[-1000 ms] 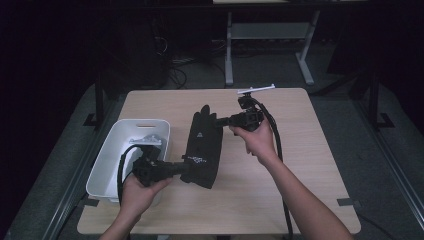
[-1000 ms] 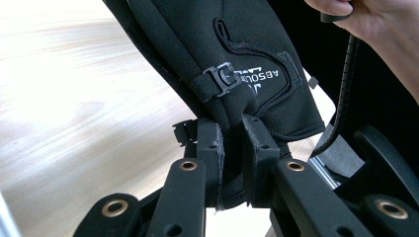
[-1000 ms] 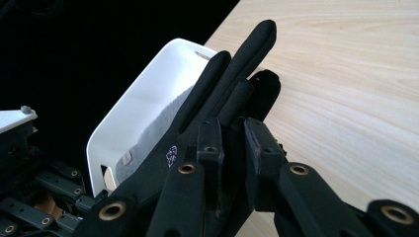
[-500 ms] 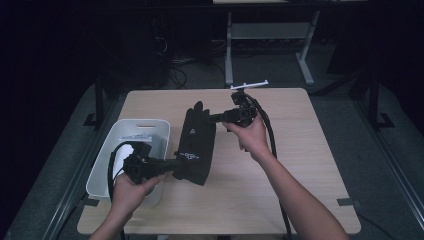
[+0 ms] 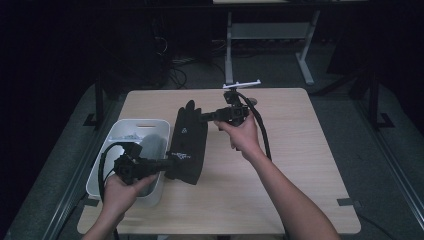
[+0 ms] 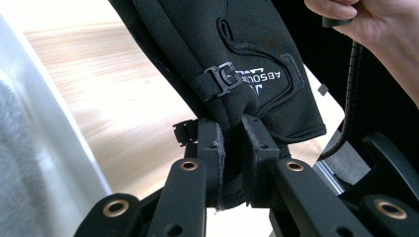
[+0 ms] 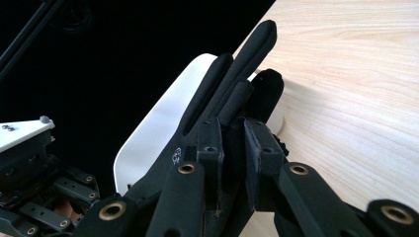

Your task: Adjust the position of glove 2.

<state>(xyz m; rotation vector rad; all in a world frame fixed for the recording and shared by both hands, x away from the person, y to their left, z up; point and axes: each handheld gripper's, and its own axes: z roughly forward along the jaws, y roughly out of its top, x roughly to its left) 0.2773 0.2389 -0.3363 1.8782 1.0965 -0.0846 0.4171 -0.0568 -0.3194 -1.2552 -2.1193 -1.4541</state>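
Nearest the person, the left gripper (image 5: pixel 167 162) was clamped on the cuff of the black glove (image 5: pixel 189 142), beside the white bin (image 5: pixel 150 123). Over the past second both hands had carried the glove leftward across the bench (image 5: pixel 300 165), toward the bin, which suggests it was about to be dropped in. Farther off, the right gripper (image 5: pixel 206 117) pinched the glove's fingers. The bench's far side lay open; the bin's near rim stood close beneath the cuff.

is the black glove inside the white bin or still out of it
Out. The black glove hangs stretched between both grippers above the table, beside the white bin.
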